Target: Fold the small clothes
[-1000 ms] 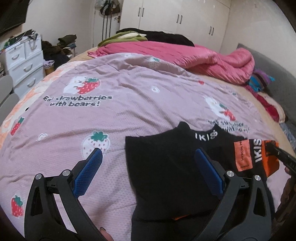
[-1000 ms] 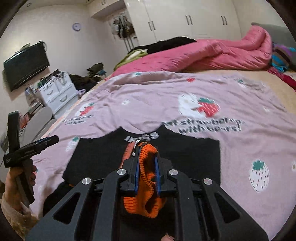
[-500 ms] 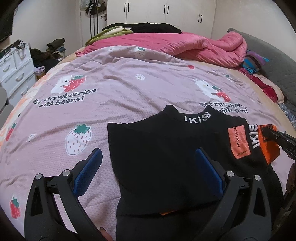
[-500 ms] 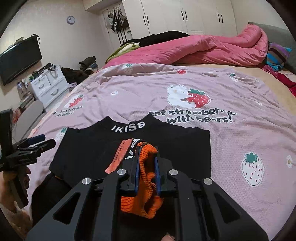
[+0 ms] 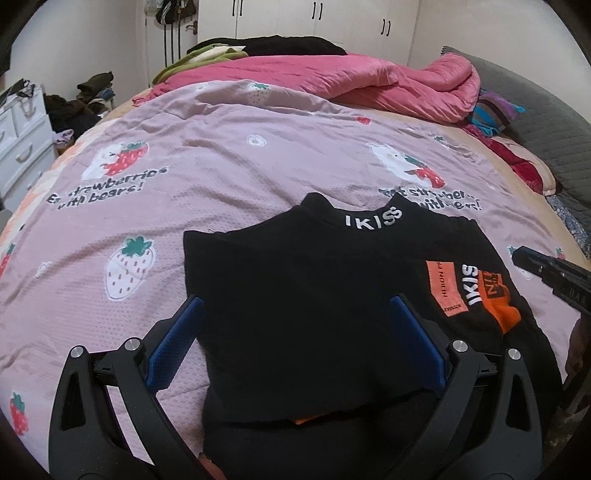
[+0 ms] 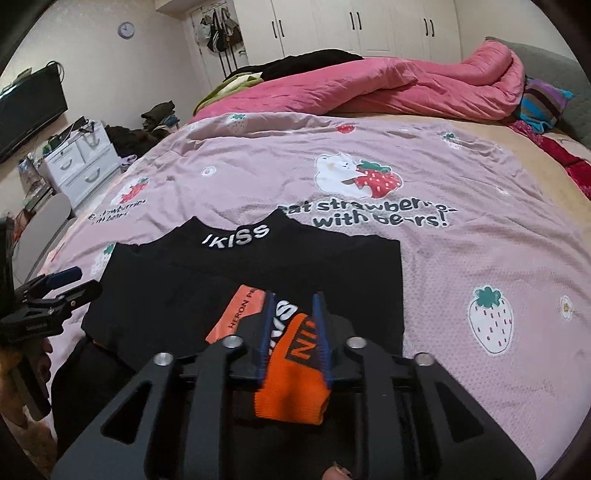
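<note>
Jaws of the right gripper (image 6: 293, 332) have just been opening and now stand parted around the orange cuff (image 6: 295, 384) of the black sweater (image 6: 255, 280); the cuff lies between the blue pads, which look to have let go of it, though at the near end contact cannot be ruled out. Jaws of the left gripper (image 5: 295, 343) are spread wide and released, one blue pad on each side of the sweater's body, gripping nothing.

Sweater: laid flat on the bed, collar away from the person, white "IKISS" lettering across the collar. One sleeve is folded in across the body on the person's right side; it carries an orange label (image 5: 443, 288) and ends in the orange cuff. A sliver of orange also shows under the near hem in the left wrist view. The lower part of the garment runs out of frame toward the person.

Support: a mauve bedspread (image 6: 461, 266) printed with strawberries, bears and the words "eat strawberries with bears!" lies directly beneath the sweater. Beyond it a pink quilt (image 6: 406, 85) is bunched across the far side of the bed, with dark and green clothes heaped behind it.

Surroundings: white wardrobe doors (image 6: 351, 26) along the far wall, a white chest of drawers (image 6: 79, 166) to the left, a dark television (image 6: 26, 107) on the wall above it, a round clock (image 6: 126, 29) high on the wall.
</note>
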{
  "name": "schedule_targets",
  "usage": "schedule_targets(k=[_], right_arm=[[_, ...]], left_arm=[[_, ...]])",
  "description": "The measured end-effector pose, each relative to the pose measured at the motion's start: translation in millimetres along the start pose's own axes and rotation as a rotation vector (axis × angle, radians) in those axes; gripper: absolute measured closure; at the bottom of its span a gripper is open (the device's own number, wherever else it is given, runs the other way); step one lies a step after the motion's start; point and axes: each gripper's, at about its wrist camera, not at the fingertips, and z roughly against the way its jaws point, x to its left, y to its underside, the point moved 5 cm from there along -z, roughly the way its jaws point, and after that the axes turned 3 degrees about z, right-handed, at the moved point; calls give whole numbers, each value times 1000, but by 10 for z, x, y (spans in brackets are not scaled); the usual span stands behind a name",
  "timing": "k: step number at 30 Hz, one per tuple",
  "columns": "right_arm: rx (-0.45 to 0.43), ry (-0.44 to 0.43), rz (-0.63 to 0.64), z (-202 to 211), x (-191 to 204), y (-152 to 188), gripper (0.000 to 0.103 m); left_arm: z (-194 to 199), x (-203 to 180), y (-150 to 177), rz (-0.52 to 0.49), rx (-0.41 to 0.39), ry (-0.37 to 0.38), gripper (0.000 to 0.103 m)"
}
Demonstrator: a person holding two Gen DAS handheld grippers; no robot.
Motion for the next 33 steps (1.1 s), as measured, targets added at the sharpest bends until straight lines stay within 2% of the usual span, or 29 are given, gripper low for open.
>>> schedule_targets(k=[7, 9, 12, 14, 17, 22, 28, 30, 33], right_arm=[[26, -29, 51, -28, 251, 122, 68], [31, -35, 59, -43, 303, 148, 65], [44, -40, 78, -80, 392, 189, 61], [50, -45, 89, -93, 447, 216, 59], [51, -48, 101, -107, 514, 238, 52], [50, -55, 121, -119, 602, 263, 42], [64, -61, 137, -178, 671, 313, 34], [83, -57, 138, -230, 669, 349, 32], [163, 12, 123, -401, 571, 441, 27]], left_arm=[[-31, -50, 48, 15, 10, 33, 10], [-42, -74, 65, 12, 16, 40, 15], [-86, -120, 108, 11, 38, 66, 30], [-135, -152, 149, 13, 64, 92, 47], [-207, -192, 217, 8, 103, 108, 60], [-383, -133, 351, 22, 183, 92, 61], [-391, -49, 375, 74, 193, 136, 61], [-390, -50, 380, 71, 193, 135, 61], [-384, -54, 386, 64, 193, 132, 61]])
